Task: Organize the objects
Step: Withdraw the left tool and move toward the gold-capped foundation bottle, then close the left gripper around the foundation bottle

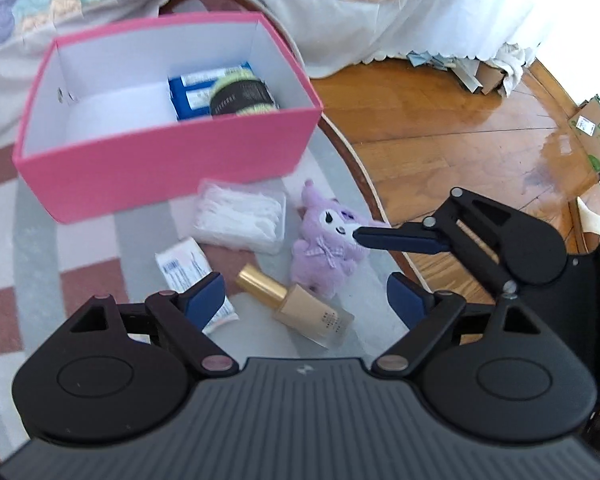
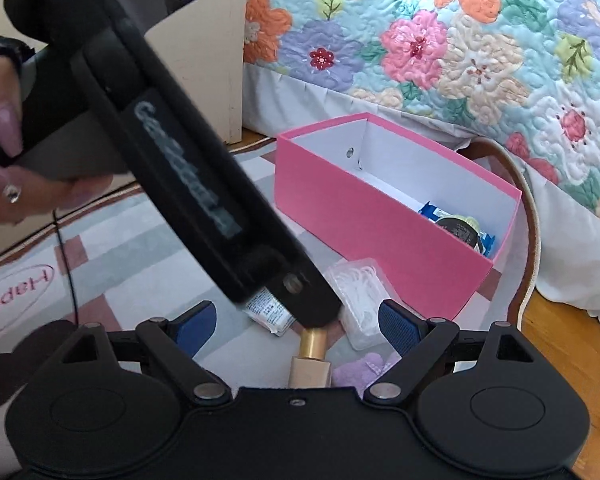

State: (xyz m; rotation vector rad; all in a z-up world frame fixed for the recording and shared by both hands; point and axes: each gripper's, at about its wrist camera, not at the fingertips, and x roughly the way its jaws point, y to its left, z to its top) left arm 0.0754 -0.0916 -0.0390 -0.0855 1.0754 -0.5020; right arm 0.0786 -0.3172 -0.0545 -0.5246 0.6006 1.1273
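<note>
Left wrist view: my left gripper (image 1: 304,300) hangs wide apart and empty over the foundation bottle (image 1: 300,304) on the rug, just beside the plush toy (image 1: 326,240). My right gripper (image 2: 296,320) is also spread and empty. Next I judge I must straddle the bottle, clamp it, and carry it into the pink box (image 1: 160,168).

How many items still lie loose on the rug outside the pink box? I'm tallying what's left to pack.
4: the cotton swab pack beside the pink box, the white sachet, the gold-capped bottle and the purple plush. More may hide under the grippers.

Floral quilt (image 2: 440,40); glossy wooden floor (image 1: 440,120)
</note>
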